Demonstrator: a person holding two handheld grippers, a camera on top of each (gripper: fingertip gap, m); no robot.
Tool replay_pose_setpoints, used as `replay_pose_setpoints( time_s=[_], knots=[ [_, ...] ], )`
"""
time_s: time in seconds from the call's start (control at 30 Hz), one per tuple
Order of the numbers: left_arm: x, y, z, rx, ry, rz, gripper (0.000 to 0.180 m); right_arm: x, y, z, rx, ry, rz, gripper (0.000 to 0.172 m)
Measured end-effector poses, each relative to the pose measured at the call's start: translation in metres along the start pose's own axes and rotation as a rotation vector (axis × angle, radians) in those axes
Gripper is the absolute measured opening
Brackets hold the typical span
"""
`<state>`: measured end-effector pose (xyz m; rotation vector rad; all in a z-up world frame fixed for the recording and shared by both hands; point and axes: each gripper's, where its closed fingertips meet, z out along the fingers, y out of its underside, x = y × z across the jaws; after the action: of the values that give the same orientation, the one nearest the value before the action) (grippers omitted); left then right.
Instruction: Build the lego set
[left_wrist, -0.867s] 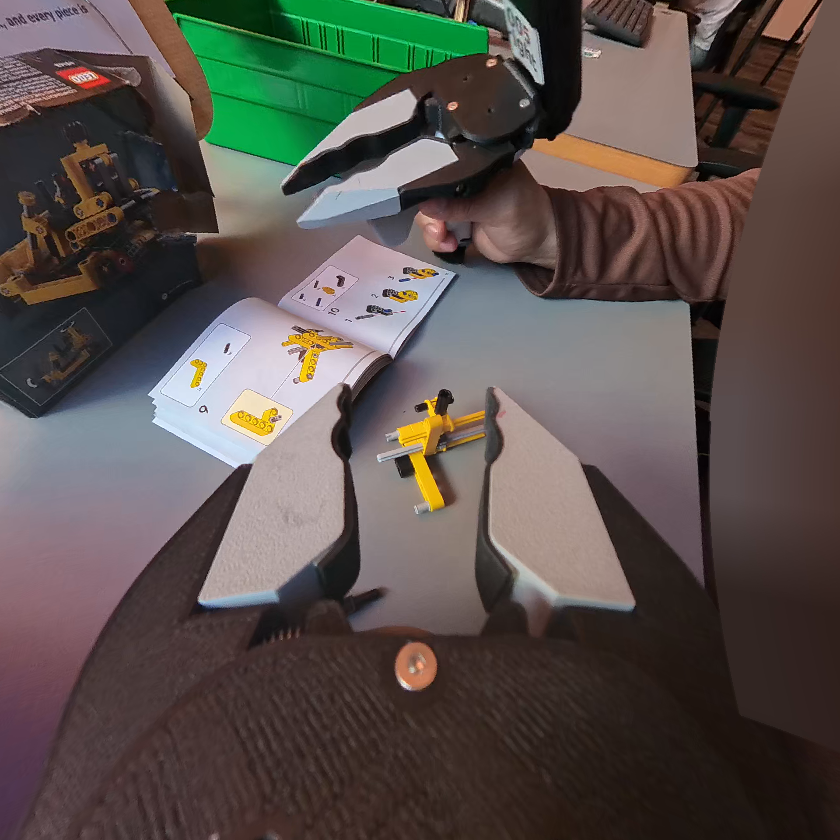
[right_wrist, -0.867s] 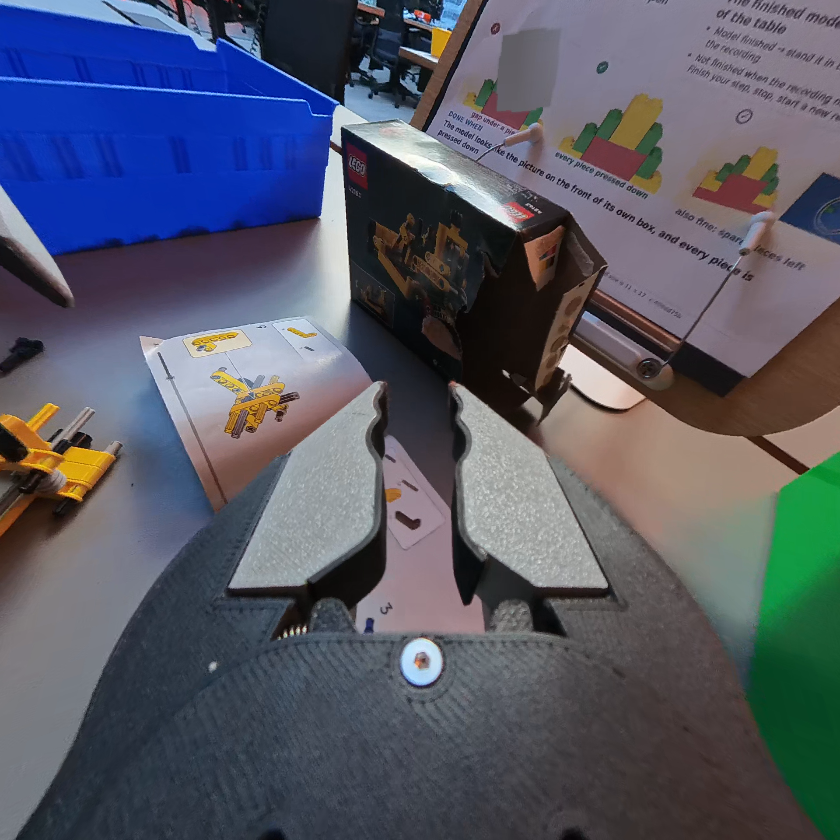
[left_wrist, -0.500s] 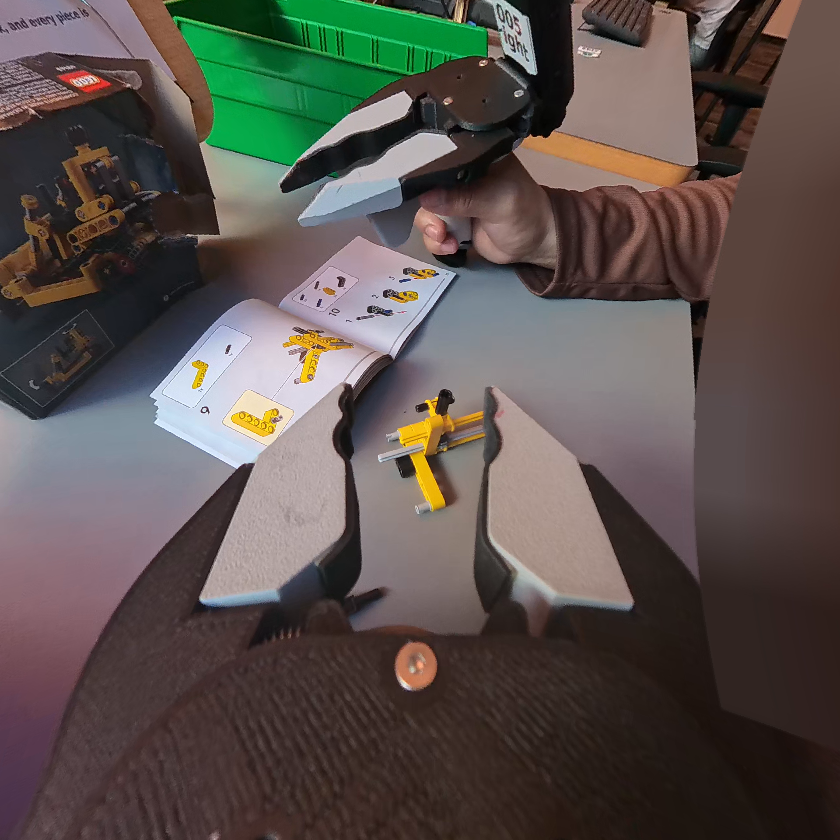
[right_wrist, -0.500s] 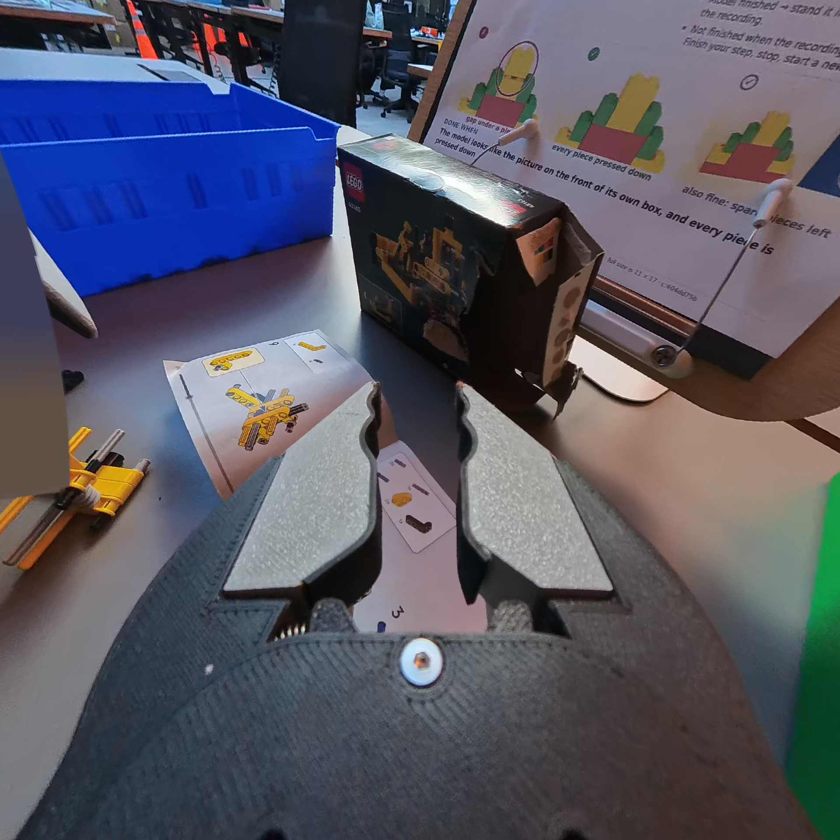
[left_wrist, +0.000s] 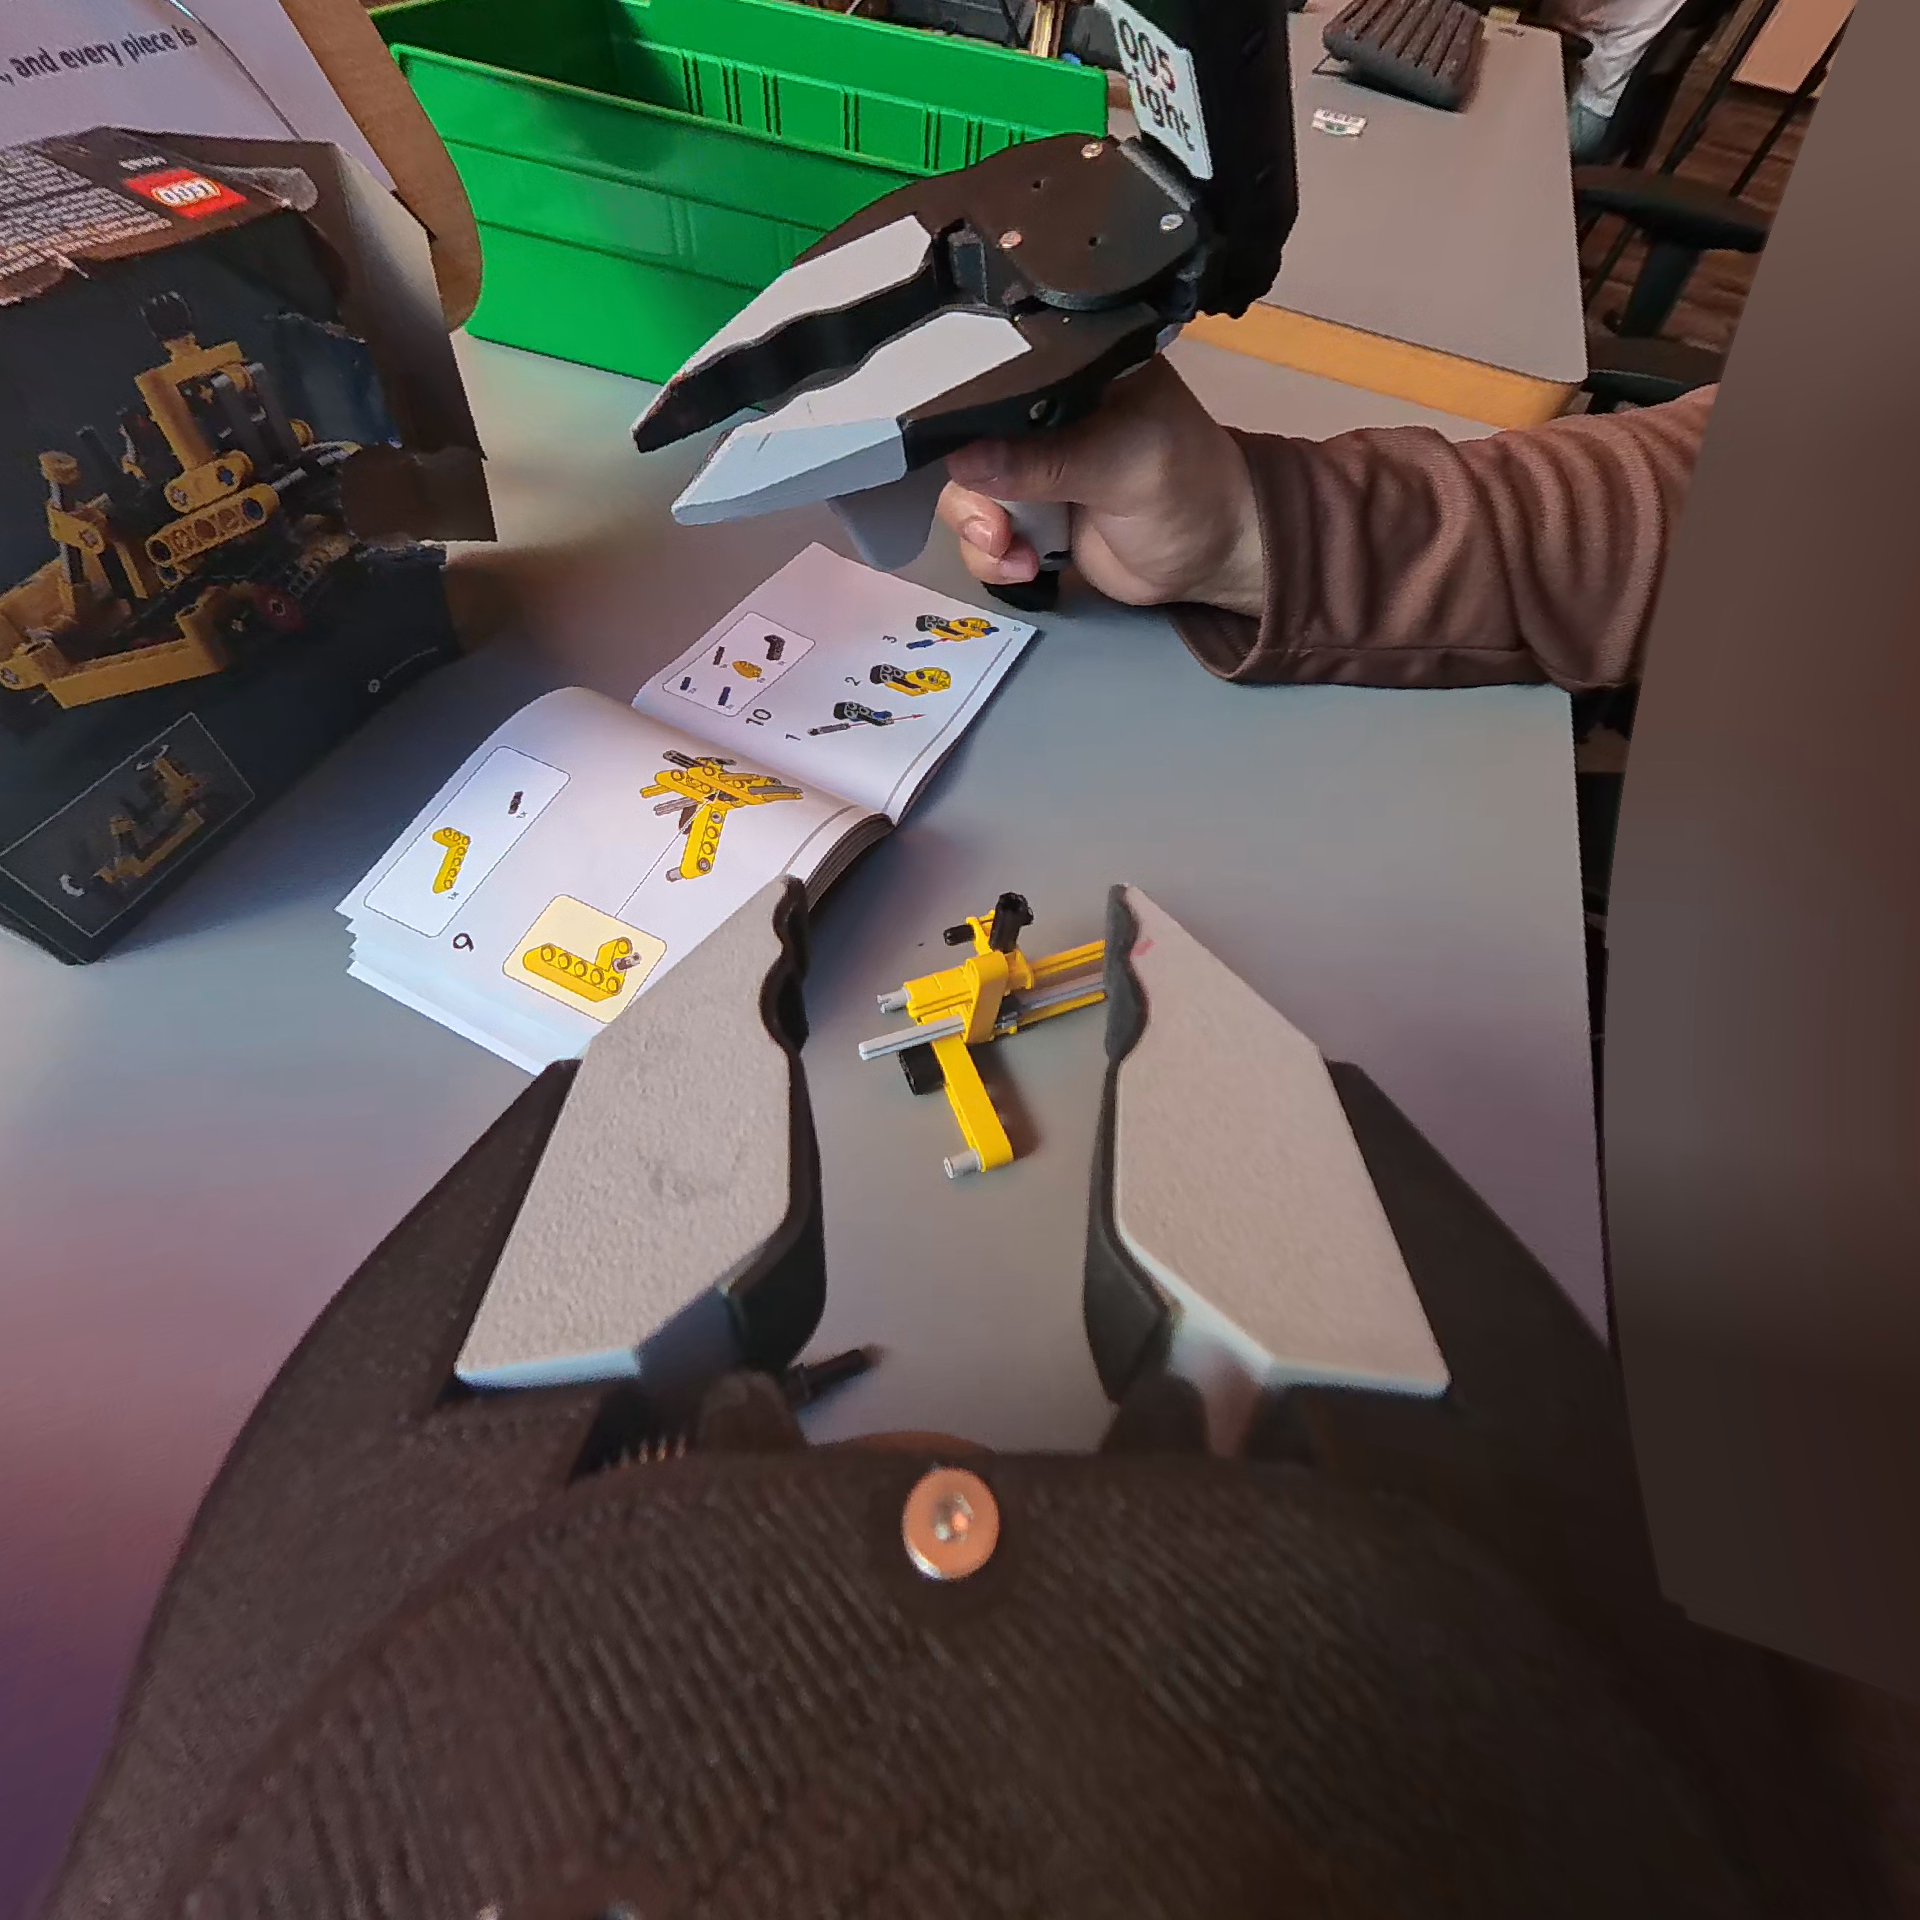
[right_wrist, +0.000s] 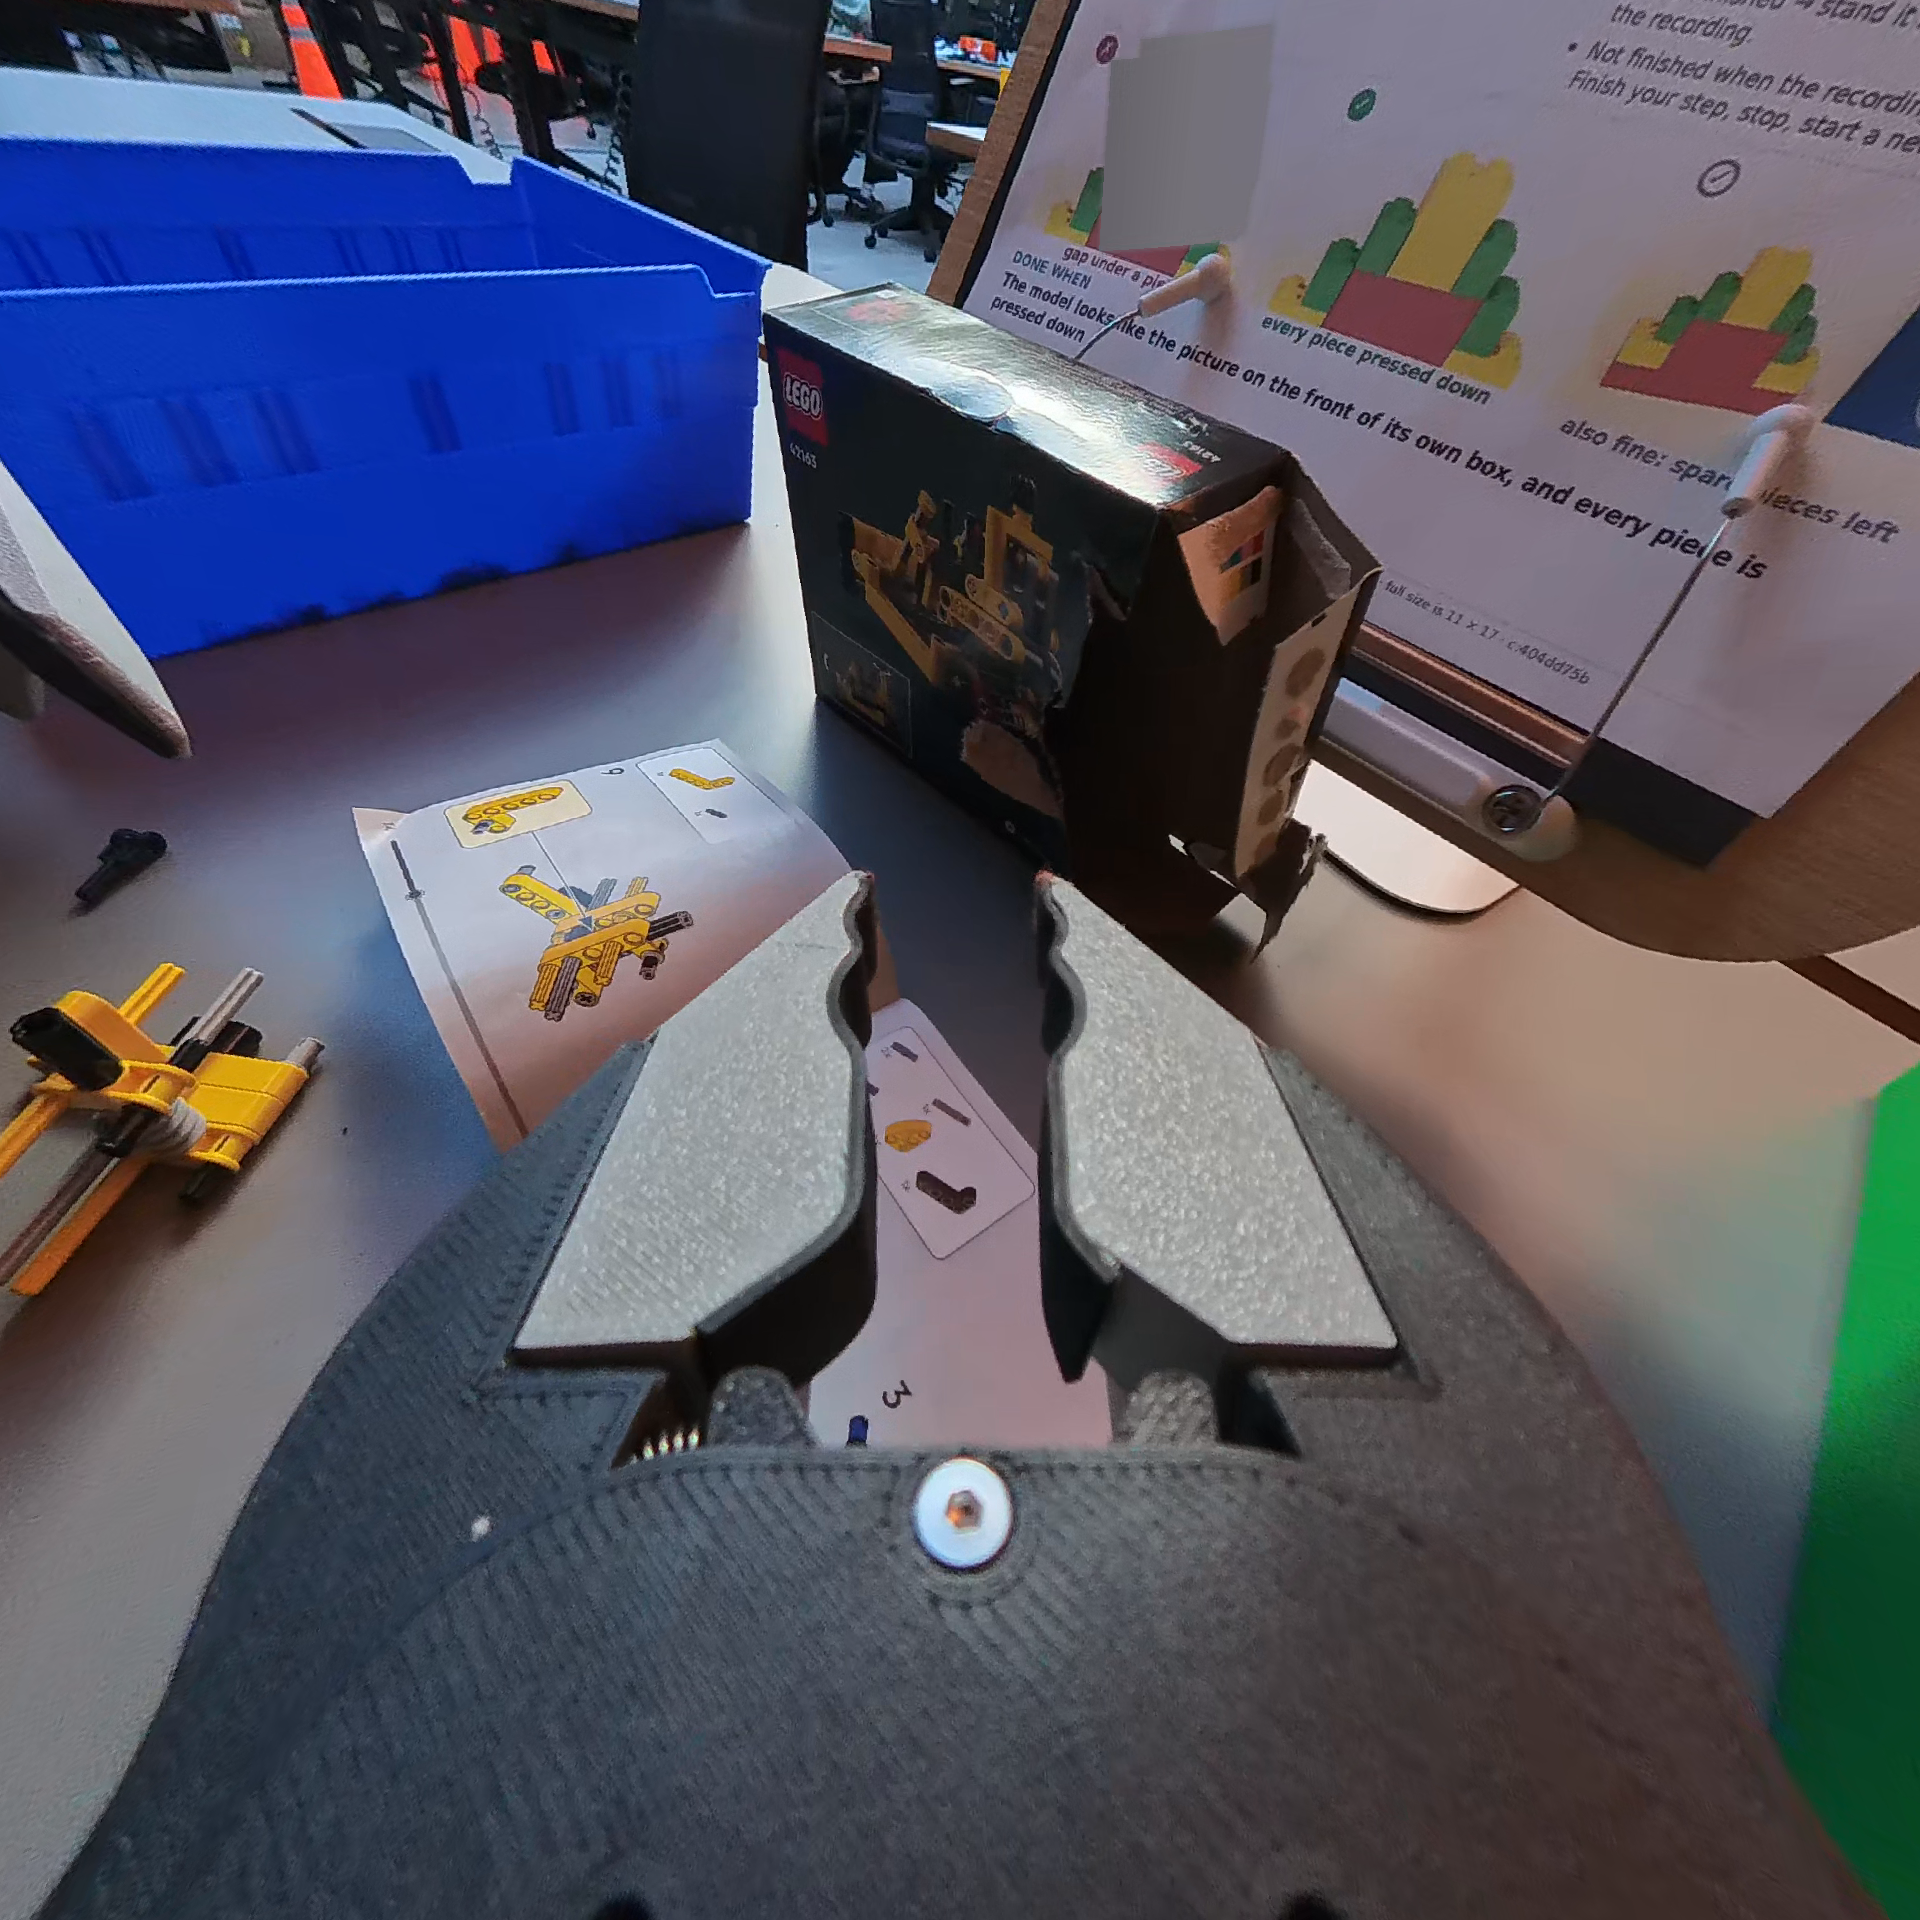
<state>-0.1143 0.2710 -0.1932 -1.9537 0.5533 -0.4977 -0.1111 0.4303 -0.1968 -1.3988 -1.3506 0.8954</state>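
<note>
the left gripper (left_wrist: 956, 966) is held low over the grey table (left_wrist: 1299, 831) with its jaws spread wide and nothing clamped. a small yellow toy assembly (left_wrist: 971, 1023) lies on the table between the two fingers; whether the right finger touches one of its rods cannot be told, and the left finger stands clearly apart from it. a loose black pin (right_wrist: 120, 860) lies a little beyond the assembly. the right gripper (right_wrist: 951, 935) is held above the open instruction booklet (left_wrist: 665, 821), with its jaws parted and nothing between them (only the printed page shows through the gap). just behind the booklet stands a dark toy box (right_wrist: 1039, 582) with a torn end flap. a blue bin (right_wrist: 364, 416) and a green bin (left_wrist: 727, 177) are set at the far edges of the table, and a printed sheet (right_wrist: 1558, 312) is propped on a stand behind the box.
</note>
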Motion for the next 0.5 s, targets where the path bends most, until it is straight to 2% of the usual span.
replay_pose_setpoints(
  time_s=[0.03, 0.5],
  knots=[
    [0.000, 0.000, 0.000, -0.001, -0.001, 0.001, 0.055, 0.000, 0.000, 0.000, 0.000, -0.002, 0.002, 0.027],
    [0.015, -0.008, 0.001, 0.016, 0.010, 0.048, 0.055, -0.003, 0.008, 0.008, -0.055, -0.049, 0.014, 0.033]
  ],
)
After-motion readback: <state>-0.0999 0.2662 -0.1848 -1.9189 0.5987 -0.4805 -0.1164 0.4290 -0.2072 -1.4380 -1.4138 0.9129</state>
